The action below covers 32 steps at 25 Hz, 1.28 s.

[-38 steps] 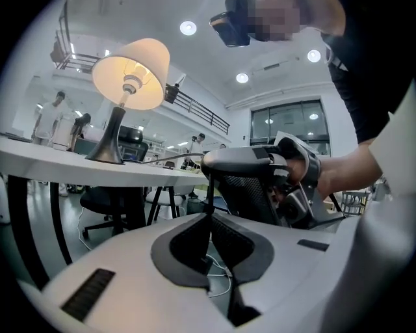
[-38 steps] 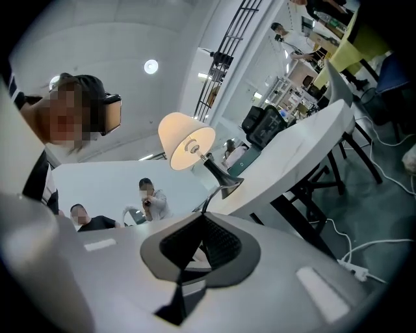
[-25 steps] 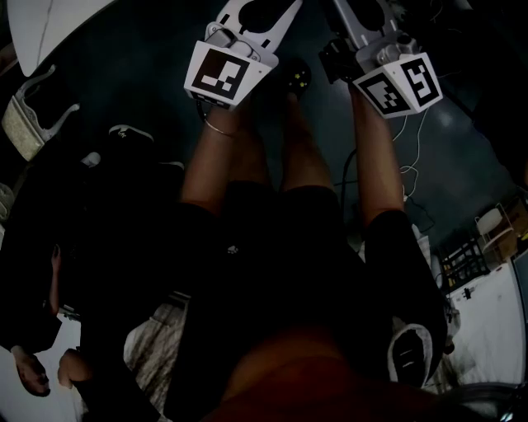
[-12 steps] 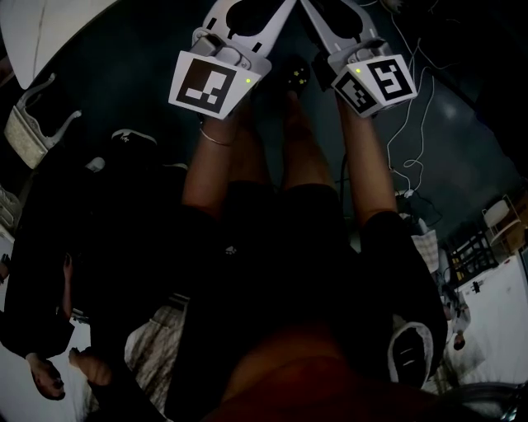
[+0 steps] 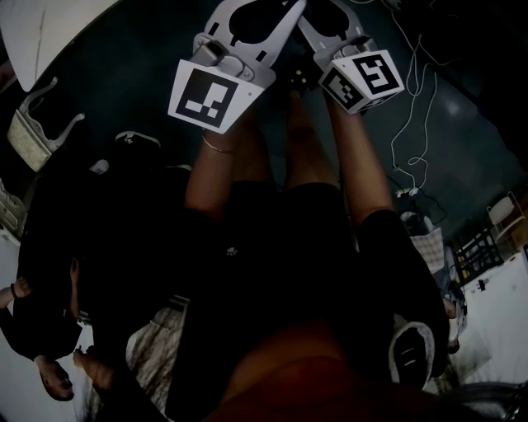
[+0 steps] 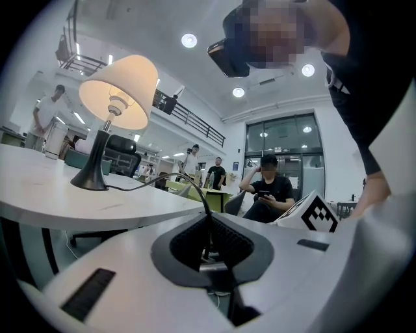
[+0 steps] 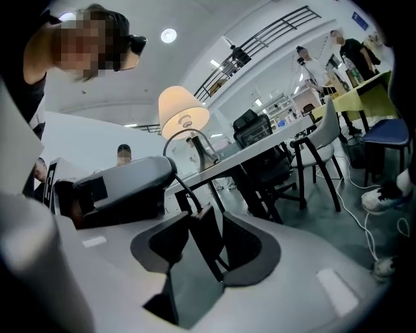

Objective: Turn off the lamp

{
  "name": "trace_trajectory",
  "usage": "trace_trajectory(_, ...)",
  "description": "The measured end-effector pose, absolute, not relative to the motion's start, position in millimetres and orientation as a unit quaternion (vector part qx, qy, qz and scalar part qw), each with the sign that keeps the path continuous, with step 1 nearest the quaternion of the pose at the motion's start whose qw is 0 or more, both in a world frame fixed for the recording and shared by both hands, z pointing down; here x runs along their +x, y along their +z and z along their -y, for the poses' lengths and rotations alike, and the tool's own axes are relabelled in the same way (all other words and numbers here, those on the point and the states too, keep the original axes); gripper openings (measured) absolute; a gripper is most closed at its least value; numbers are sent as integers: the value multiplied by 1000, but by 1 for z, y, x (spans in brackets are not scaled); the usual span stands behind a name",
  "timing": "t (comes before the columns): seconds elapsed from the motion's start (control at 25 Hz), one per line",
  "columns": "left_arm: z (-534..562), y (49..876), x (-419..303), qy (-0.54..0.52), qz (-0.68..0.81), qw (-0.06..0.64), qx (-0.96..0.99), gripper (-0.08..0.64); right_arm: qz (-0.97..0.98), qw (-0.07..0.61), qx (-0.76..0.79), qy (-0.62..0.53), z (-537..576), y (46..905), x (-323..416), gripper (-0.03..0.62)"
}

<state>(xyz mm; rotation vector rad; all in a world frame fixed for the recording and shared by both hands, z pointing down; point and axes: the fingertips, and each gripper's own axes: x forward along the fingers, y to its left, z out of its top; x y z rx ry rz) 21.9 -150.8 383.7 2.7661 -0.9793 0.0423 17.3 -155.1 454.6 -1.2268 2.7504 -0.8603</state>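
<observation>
White surface [image 6: 71, 203] carries the lamp [image 6: 117, 97], shade glowing. Left gripper [image 6: 209, 218] jaws clenched on its black cord [image 6: 170, 177]. Right gripper [image 7: 203, 218] jaws have just been opening, now released, with the cord's switch [image 7: 207, 246] between them.

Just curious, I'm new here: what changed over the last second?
The right gripper slid left in the head view, close beside the left gripper; its jaws have just been opening, with a dark piece on the lamp cord between them. The left gripper rose slightly. The person's legs and the white table stayed put.
</observation>
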Motion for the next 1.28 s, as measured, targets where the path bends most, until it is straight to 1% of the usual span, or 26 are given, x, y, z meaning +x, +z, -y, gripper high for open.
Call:
trace_trajectory(0.08, 149, 382, 23, 11, 330, 103, 938, 21, -877, 15, -390, -280, 156, 454, 19, 133)
trace_trajectory(0.2, 149, 384, 21, 18, 330, 101, 938, 21, -877, 26, -382, -290, 155, 453, 18, 84)
trace_trajectory(0.24, 148, 386, 20, 20, 329, 100, 939, 21, -877, 25, -379, -293, 154, 454, 17, 81)
trace_trajectory(0.4, 145, 388, 20, 17, 322, 94, 942, 23, -874, 30, -370, -315, 148, 457, 16, 78)
trace_trajectory(0.56, 138, 392, 18, 33, 325, 71, 943, 23, -867, 59, -363, -337, 147, 454, 18, 78)
trace_trajectory(0.68, 133, 404, 14, 34, 323, 78, 943, 23, -866, 75, -356, -344, 150, 449, 19, 78)
trace_trajectory(0.88, 130, 424, 3, 31, 330, 97, 939, 23, -867, 72, -346, -351, 150, 449, 18, 78)
trace_trajectory(1.28, 119, 455, 7, 76, 302, 90, 946, 23, -855, 116, -341, -374, 149, 438, 37, 77)
